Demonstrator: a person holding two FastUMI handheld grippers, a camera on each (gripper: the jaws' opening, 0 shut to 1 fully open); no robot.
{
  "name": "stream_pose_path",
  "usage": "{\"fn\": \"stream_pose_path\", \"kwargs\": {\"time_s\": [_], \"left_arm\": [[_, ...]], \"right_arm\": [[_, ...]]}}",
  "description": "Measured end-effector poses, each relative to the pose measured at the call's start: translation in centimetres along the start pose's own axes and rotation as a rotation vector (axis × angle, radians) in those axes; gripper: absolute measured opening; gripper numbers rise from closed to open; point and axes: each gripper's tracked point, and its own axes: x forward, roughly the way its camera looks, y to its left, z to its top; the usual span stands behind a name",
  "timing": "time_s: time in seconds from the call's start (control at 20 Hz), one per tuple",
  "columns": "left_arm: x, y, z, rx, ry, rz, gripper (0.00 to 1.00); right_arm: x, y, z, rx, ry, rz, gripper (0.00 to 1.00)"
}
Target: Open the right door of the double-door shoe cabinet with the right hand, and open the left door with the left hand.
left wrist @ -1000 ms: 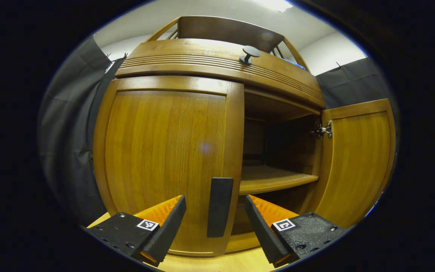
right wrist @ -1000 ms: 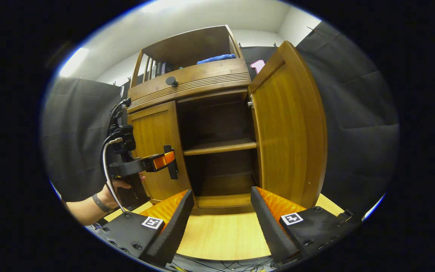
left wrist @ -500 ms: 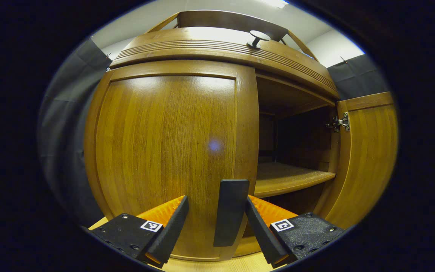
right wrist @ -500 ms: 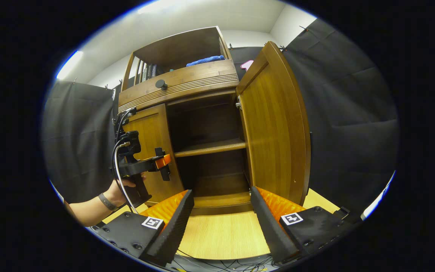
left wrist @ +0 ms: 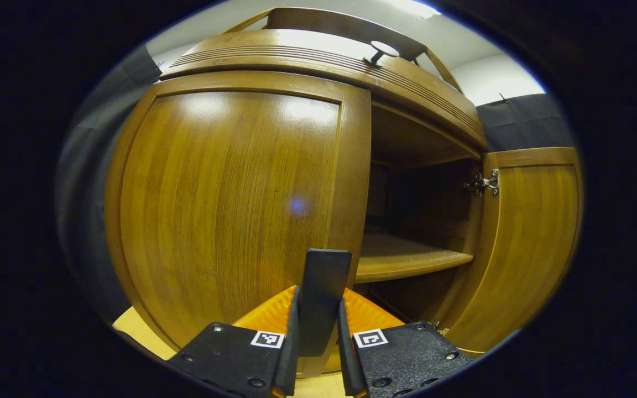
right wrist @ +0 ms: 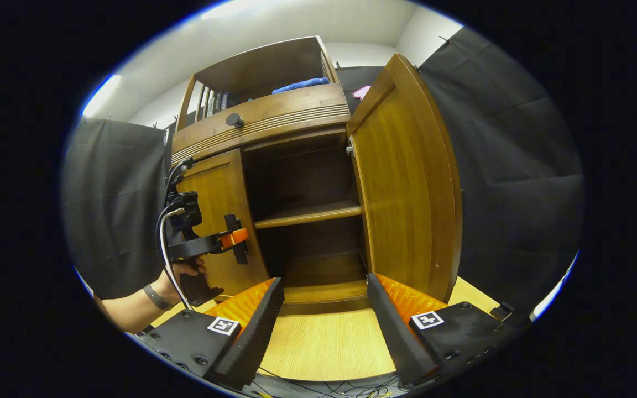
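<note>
Black cloth hangs both sides of the booth, white wall and ceiling above. Cabinet sits on a pale wood-grain desk; cables trail at the desk's near edge.

Your left claw is clamped on the left door's handle, a flat dark upright bar at that door's inner edge. Both fingers press its sides. Left door looks shut or very nearly so: glossy brown wood with vertical grain and a framed panel.

Your right claw is wide open with nothing between the fingers, hanging above the desk in front of the open bay. Right door is swung out wide, just beside the claw's right finger.

Left gripper view gives you the metal hinge on the right door's inside, the shelf and a round knob on the ribbed drawer front above.

Right gripper view adds what that one hides: your hand with a wristband holding the left gripper, its cable looping up, plus the open top shelf with a blue cloth and upright books. Bay interior is dark, with one shelf across the middle.
</note>
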Motion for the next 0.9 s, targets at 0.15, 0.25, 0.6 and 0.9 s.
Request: {"fn": "stream_pose_path", "kwargs": {"time_s": [0.15,0.25,0.6,0.9], "left_arm": [[-1.0,-0.3,0.2,0.024,0.005,-0.015,0.31],[-2.3,-0.3,0.3,0.028,0.012,-0.027,0.31],[-8.4,0.3,0.9,0.086,-0.019,-0.025,0.31],[-11.4,1.6,1.5,0.076,-0.032,0.046,0.31]], "right_arm": [[-0.1,0.1,-0.2,0.002,0.004,0.004,1.00],[-0.1,0.6,-0.2,0.008,0.003,0.019,0.98],[-0.1,1.4,-0.3,-0.037,0.004,0.045,0.89],[0.1,1.8,-1.2,-0.056,0.024,0.066,0.89]]}}
